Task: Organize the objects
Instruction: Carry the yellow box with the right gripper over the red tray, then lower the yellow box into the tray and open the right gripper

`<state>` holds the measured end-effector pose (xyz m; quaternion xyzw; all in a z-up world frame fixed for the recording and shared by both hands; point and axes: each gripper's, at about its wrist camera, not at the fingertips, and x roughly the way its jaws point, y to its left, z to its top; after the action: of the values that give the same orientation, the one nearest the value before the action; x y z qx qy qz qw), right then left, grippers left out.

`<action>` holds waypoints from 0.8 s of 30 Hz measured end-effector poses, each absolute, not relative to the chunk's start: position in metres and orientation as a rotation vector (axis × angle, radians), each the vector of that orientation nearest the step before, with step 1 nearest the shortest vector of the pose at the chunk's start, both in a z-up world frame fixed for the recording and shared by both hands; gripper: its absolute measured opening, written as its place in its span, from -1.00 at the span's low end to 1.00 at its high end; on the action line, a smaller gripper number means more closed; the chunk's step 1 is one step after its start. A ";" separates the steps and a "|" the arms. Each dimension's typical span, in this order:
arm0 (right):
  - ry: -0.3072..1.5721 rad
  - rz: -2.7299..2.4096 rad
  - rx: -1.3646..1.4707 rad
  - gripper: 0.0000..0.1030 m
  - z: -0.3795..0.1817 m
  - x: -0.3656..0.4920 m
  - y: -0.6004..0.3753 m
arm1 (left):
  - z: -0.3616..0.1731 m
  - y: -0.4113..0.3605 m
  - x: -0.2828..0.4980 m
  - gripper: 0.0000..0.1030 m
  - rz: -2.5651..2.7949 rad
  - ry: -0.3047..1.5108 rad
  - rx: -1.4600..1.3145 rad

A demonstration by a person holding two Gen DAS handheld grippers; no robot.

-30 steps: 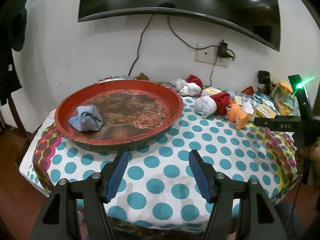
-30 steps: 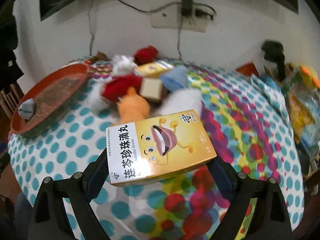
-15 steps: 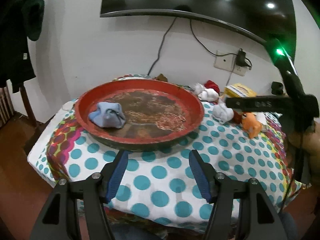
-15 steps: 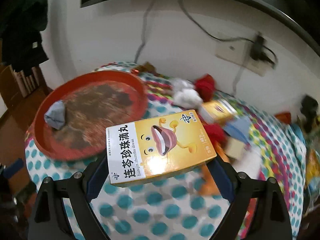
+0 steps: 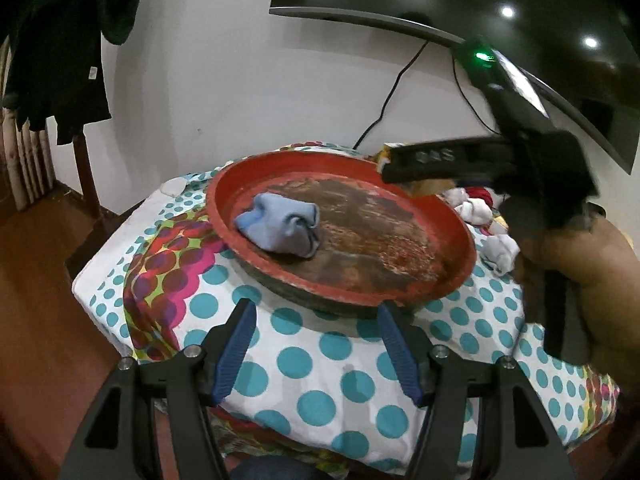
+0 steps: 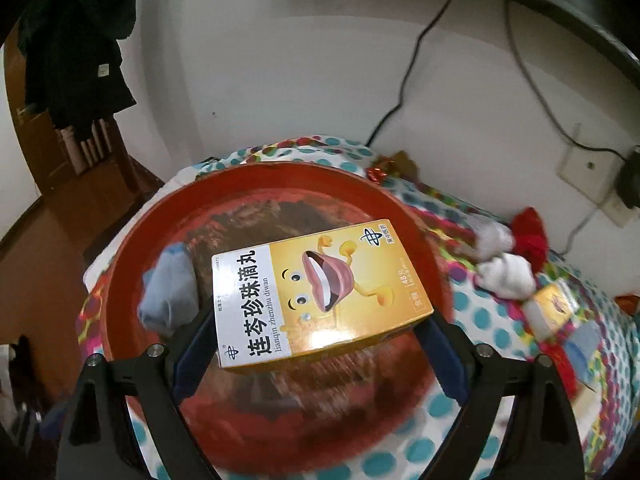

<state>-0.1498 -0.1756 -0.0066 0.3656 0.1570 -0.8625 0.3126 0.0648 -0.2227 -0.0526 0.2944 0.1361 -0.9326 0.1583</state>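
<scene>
your right gripper (image 6: 316,344), fingers pinching the yellow cardboard medicine box (image 6: 320,294) crosswise, hangs over the round red tray (image 6: 132,240); left gripper (image 5: 316,344) fingers spread, empty.

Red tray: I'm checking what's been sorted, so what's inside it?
Inside the red tray lies one blue sock. The box in the right gripper hovers above, hiding part of the floor in that view.

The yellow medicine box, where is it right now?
In the right wrist view the yellow medicine box is clamped in the right gripper, held above the red tray, just right of the blue sock lying in it.
</scene>
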 end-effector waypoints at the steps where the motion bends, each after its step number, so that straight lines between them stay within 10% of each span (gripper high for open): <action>1: 0.420 -2.267 0.970 0.77 -0.008 -0.154 -0.185 | -0.053 -0.224 0.065 0.26 -2.664 0.384 0.838; 24: 0.433 -2.246 1.195 0.78 -0.068 -0.241 -0.299 | -0.053 -0.257 0.065 0.26 -2.602 0.472 0.785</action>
<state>-0.2409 -0.2989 -0.0680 0.4448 0.1614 -0.8363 0.2769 0.0646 -0.2571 -0.0531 0.2795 0.1680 -0.9259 0.1905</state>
